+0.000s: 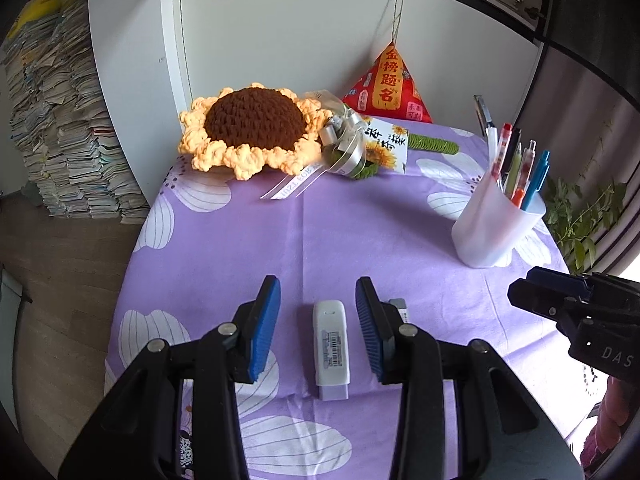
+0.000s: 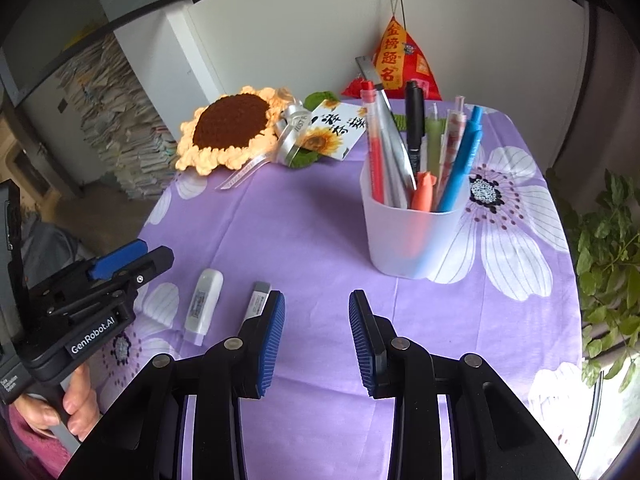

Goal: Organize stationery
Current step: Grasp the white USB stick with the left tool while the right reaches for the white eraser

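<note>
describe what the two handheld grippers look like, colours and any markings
Both are black plastic with silver pivot bolts and ribbed blue finger pads. The left gripper carries a white "GenRobot.AI" label on its body and has a grey handle. The right gripper shows white "DAS" lettering. No cables show.

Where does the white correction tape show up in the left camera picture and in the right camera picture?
Left wrist: the white correction tape lies low in the centre, between the open left tongs.
Right wrist: it lies lower left, beside the eraser.
Shared landmark: the pen cup stands to its right in both.
</note>
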Demonstrator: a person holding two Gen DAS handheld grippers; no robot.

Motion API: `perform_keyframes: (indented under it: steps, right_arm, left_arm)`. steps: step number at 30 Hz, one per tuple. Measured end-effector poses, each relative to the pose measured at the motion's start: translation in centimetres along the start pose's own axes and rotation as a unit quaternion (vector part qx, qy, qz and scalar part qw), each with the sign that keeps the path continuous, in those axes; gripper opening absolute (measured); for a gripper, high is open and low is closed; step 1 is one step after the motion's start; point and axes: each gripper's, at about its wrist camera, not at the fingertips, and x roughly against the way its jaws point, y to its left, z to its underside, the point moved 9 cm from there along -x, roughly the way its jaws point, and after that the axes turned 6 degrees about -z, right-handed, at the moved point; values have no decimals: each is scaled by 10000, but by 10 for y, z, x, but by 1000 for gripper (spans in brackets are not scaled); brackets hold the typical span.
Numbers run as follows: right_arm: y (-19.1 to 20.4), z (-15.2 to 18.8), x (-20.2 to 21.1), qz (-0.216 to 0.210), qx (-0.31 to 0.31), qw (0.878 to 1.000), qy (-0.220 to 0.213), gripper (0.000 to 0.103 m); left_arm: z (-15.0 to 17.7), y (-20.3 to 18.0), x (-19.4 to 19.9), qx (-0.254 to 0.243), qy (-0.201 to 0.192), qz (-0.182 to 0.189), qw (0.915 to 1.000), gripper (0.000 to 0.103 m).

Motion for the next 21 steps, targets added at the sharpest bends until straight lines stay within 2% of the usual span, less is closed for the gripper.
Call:
perform_keyframes:
  steps: [11, 17, 21]
  right_arm:
    - [12, 7, -16, 109, 94, 9996, 247, 33]
    - [12, 9, -21, 150, 74, 9994, 309, 33]
    - [12, 11, -23, 168, 49, 9992, 352, 33]
  left_arm:
    - [24, 4, -28, -126, 376, -61, 9992, 37]
    - [30, -10, -36, -261, 508, 126, 9983, 37]
    - [32, -15, -48, -313, 582, 19, 9978, 37]
